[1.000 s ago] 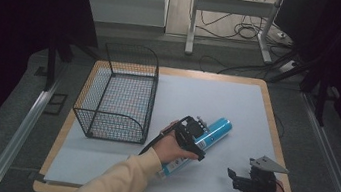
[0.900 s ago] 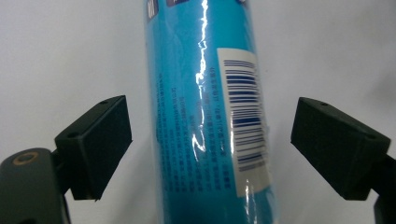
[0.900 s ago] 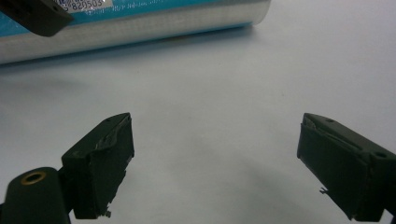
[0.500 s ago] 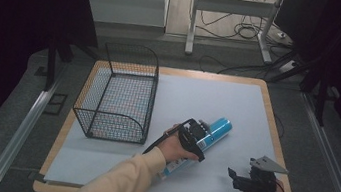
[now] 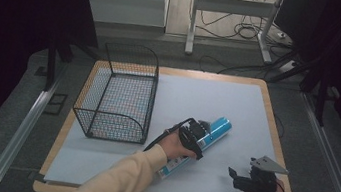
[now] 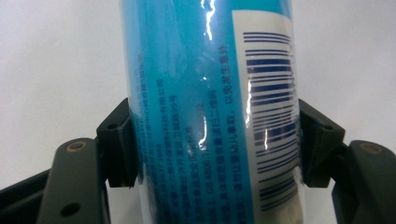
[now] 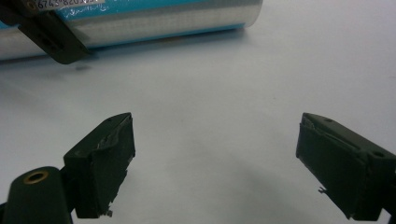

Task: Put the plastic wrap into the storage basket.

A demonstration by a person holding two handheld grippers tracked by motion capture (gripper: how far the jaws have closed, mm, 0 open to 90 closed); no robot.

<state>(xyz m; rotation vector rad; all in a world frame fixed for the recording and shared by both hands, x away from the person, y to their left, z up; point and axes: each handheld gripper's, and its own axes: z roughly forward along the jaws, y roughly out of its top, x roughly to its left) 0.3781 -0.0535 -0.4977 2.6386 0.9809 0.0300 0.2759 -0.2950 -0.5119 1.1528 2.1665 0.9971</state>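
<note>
1. One long blue cylindrical can with a printed barcode label (image 5: 201, 140) lies on its side, slanting across the lower middle of the high view on the pale grey table mat (image 5: 218, 102).
2. Both pads of the left gripper (image 6: 215, 144) press the can's flanks; its jaws have just been closing, and the can sits squarely between them.
3. To lift well, I judge the grip should stay mid-body and the can level, since the glossy wrap may slip.
4. At lower right, the right gripper (image 7: 212, 163) hovers with jaws wide apart and nothing between them.
5. Left of the can stands the black wire basket (image 5: 120, 94), near but apart; bare mat lies open towards the upper right.
</note>
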